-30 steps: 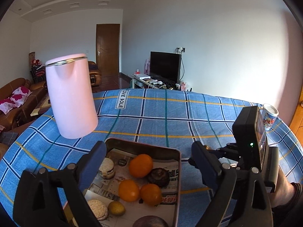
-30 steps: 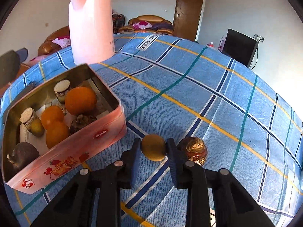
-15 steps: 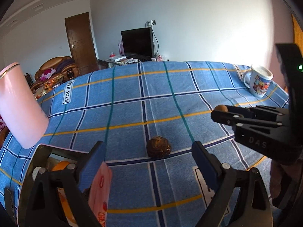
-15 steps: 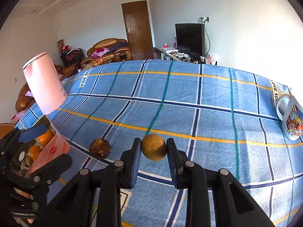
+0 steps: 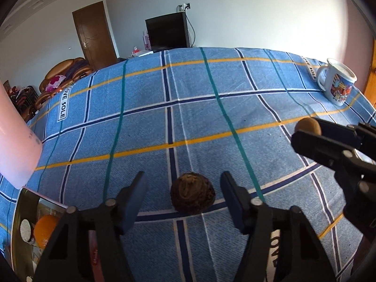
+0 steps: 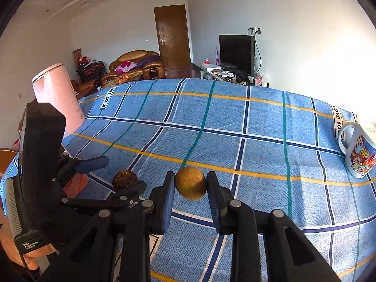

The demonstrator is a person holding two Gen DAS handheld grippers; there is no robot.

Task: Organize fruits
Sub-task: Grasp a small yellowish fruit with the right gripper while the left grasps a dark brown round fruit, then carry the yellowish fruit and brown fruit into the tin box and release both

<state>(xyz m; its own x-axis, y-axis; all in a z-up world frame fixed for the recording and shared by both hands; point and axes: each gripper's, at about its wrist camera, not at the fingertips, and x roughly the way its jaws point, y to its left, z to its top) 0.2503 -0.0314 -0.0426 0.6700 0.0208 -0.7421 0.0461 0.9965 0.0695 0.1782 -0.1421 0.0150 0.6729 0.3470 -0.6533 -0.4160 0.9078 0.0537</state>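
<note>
Step in hand: pickup of dark brown fruit [image 5: 192, 193] on desk [image 5: 211, 108]. Left claw [image 5: 182, 196] has just been closing, fruit between pads, untouched. Right claw [image 6: 190, 188] grips tan fruit [image 6: 190, 183]. Next: finish closing, lift toward tin [image 5: 23, 211].

Bright daylight floods in from the right, blowing out the white wall [image 6: 317, 47] and the mug [image 6: 363, 150] rim. Fisheye curvature bends the frame edges into dark corners; focus is sharp throughout.
</note>
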